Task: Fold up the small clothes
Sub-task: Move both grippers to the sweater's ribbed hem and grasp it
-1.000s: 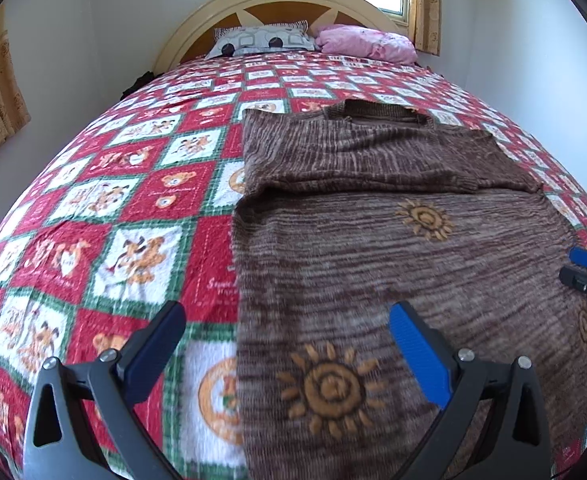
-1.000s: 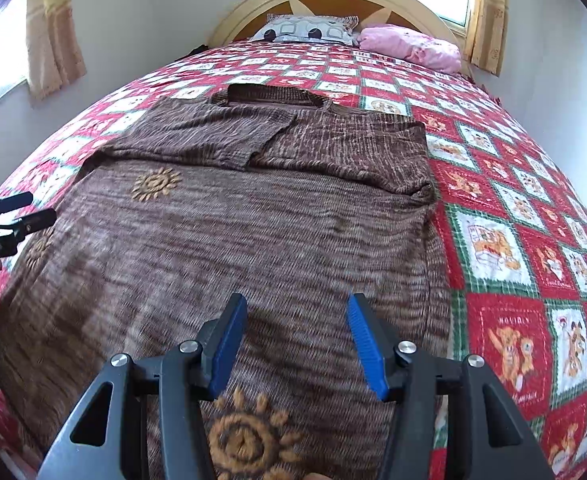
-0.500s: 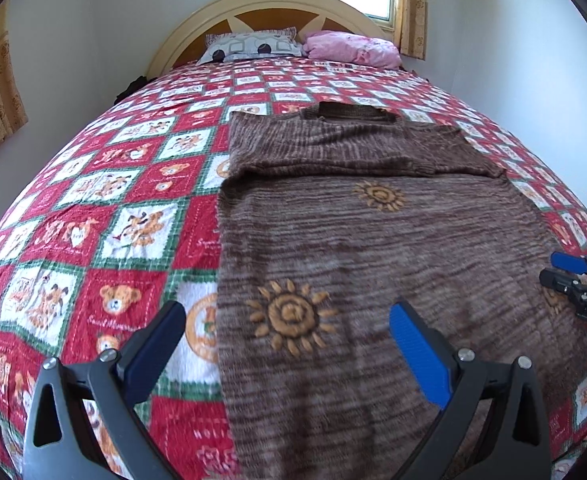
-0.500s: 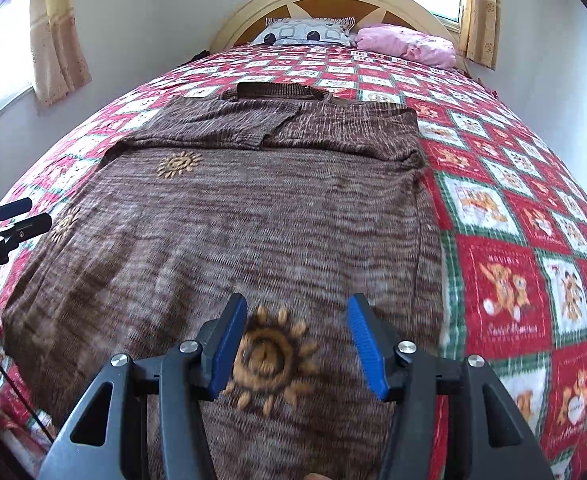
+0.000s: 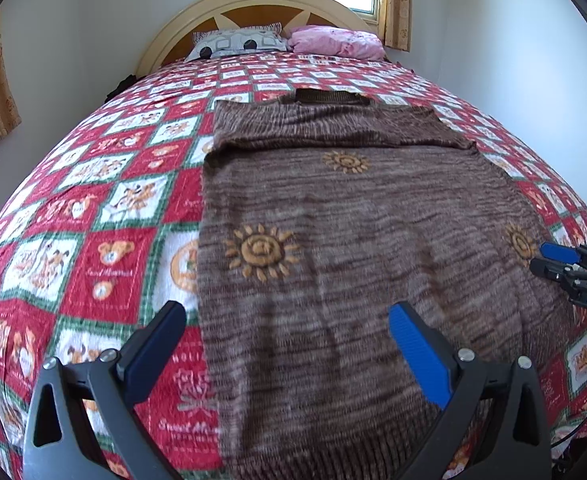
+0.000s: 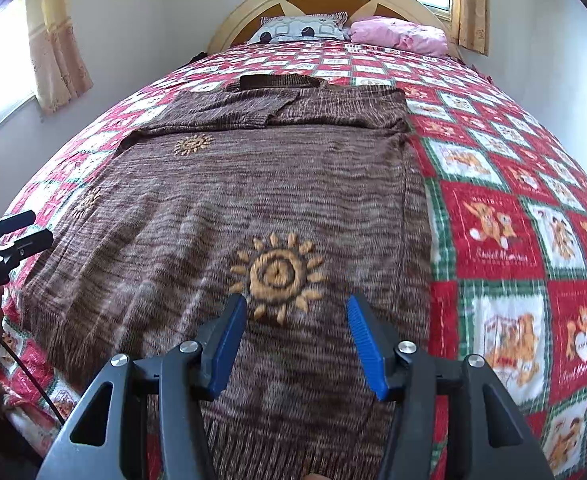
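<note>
Both tongs [image 5: 285, 344] [image 6: 295, 332] agape, empty, above brown sweater [image 5: 353, 240] hem

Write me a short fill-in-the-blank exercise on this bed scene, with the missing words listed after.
1. The brown sweater lies flat on the ___ quilt.
2. Both sleeves are folded across its ___.
3. The pillow beside the patterned one is ___.
4. Both the left tongs and the right tongs hold ___.

Missing words: patchwork; chest; pink; nothing

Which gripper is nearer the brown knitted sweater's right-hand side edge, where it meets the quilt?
Right. The right gripper hangs open above the brown knitted sweater near that edge; the left gripper straddles the opposite edge.
</note>
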A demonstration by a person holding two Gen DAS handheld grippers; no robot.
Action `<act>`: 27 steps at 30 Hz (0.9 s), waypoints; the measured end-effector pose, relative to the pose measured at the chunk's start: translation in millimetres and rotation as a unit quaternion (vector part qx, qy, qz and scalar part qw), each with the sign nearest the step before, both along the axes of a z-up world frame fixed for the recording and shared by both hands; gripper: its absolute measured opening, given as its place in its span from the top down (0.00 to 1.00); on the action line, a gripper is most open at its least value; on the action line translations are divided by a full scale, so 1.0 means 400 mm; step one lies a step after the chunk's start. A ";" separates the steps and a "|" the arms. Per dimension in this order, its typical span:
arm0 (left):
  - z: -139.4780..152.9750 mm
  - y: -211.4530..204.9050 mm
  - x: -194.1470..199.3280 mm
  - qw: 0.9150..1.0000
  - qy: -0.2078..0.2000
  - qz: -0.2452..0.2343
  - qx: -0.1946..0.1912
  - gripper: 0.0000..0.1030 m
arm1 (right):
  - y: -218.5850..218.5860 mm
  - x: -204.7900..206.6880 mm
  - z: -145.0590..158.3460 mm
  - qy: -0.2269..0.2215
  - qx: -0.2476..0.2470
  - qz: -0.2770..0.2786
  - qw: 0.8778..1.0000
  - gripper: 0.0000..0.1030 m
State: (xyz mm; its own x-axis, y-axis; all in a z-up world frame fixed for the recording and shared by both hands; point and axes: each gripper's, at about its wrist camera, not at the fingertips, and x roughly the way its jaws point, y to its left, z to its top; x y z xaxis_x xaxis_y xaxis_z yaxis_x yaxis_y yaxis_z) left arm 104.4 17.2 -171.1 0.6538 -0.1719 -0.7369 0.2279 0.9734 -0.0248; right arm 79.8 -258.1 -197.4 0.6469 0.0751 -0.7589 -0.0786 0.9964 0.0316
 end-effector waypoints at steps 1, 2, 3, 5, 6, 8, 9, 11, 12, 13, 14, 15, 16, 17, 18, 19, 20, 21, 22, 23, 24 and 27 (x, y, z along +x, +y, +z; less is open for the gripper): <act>-0.002 0.001 -0.005 1.000 0.001 0.000 0.001 0.00 | 0.002 -0.005 -0.001 0.000 -0.002 0.000 1.000 0.48; -0.003 0.003 -0.010 1.000 0.002 0.000 0.001 0.00 | 0.004 -0.012 -0.002 0.001 -0.002 0.001 1.000 0.48; -0.004 0.004 -0.015 1.000 0.002 0.000 0.001 0.00 | 0.005 -0.019 -0.003 0.001 -0.002 0.002 1.000 0.48; -0.006 0.006 -0.023 1.000 0.007 0.000 -0.001 0.00 | 0.006 -0.031 -0.004 -0.001 0.000 0.001 1.000 0.47; -0.007 0.006 -0.028 1.000 0.008 -0.002 -0.001 0.00 | 0.006 -0.039 -0.005 -0.001 0.001 0.001 1.000 0.48; -0.010 0.002 -0.038 1.000 0.010 -0.010 0.006 0.00 | 0.007 -0.048 -0.006 -0.003 -0.001 0.001 1.000 0.48; -0.011 0.001 -0.045 1.000 0.008 -0.011 0.011 0.00 | 0.007 -0.055 -0.007 -0.003 0.000 0.001 1.000 0.48; -0.013 0.000 -0.056 1.000 0.010 -0.013 0.012 0.00 | 0.006 -0.065 -0.009 -0.003 0.002 0.000 1.000 0.47; -0.014 -0.001 -0.060 1.000 0.012 -0.014 0.010 0.00 | 0.007 -0.070 -0.011 -0.003 0.001 0.001 1.000 0.47; -0.015 -0.002 -0.065 1.000 0.015 -0.016 0.008 0.00 | 0.008 -0.074 -0.012 -0.002 0.000 0.002 1.000 0.47; -0.016 -0.003 -0.069 1.000 0.016 -0.018 0.007 0.00 | 0.009 -0.079 -0.014 -0.002 -0.002 0.003 1.000 0.47; -0.018 -0.005 -0.075 1.000 0.015 -0.019 0.009 0.00 | 0.010 -0.082 -0.015 -0.002 -0.003 0.004 1.000 0.47; -0.020 -0.007 -0.081 1.000 0.014 -0.021 0.013 0.00 | 0.009 -0.087 -0.016 -0.002 -0.003 0.004 1.000 0.47; -0.022 -0.007 -0.082 1.000 0.014 -0.022 0.015 0.00 | 0.008 -0.090 -0.017 -0.002 -0.002 0.004 1.000 0.47; -0.026 -0.007 -0.087 0.999 0.015 -0.023 0.017 0.00 | 0.007 -0.095 -0.018 -0.002 -0.002 0.004 1.000 0.47; -0.029 -0.007 -0.089 0.999 0.017 -0.023 0.016 0.00 | 0.006 -0.099 -0.018 -0.002 -0.002 0.004 1.000 0.47; -0.032 -0.006 -0.092 0.999 0.019 -0.023 0.016 0.00 | 0.004 -0.102 -0.019 -0.001 -0.001 0.004 1.000 0.47; -0.036 -0.004 -0.095 0.999 0.021 -0.023 0.014 0.00 | 0.004 -0.105 -0.020 -0.001 -0.001 0.004 1.000 0.47; -0.040 -0.003 -0.098 0.999 0.023 -0.023 0.014 0.00 | 0.003 -0.108 -0.021 -0.001 -0.001 0.003 1.000 0.47; -0.044 -0.003 -0.101 0.999 0.025 -0.023 0.014 0.00 | 0.003 -0.113 -0.022 -0.001 -0.002 0.003 1.000 0.47; -0.048 -0.004 -0.106 0.999 0.026 -0.025 0.016 0.00 | 0.004 -0.118 -0.023 -0.001 -0.004 0.004 1.000 0.47; -0.061 -0.010 -0.116 0.999 0.030 -0.029 0.023 0.00 | 0.006 -0.128 -0.026 -0.002 -0.008 0.005 1.000 0.47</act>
State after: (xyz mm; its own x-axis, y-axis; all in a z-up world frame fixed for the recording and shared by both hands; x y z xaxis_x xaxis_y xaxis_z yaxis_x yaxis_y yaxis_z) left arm 58.0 13.0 -195.4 0.5984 -0.1733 -0.7822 0.2836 0.9589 0.0045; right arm 28.6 -255.8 -207.8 0.6490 0.0697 -0.7575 -0.0895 0.9959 0.0149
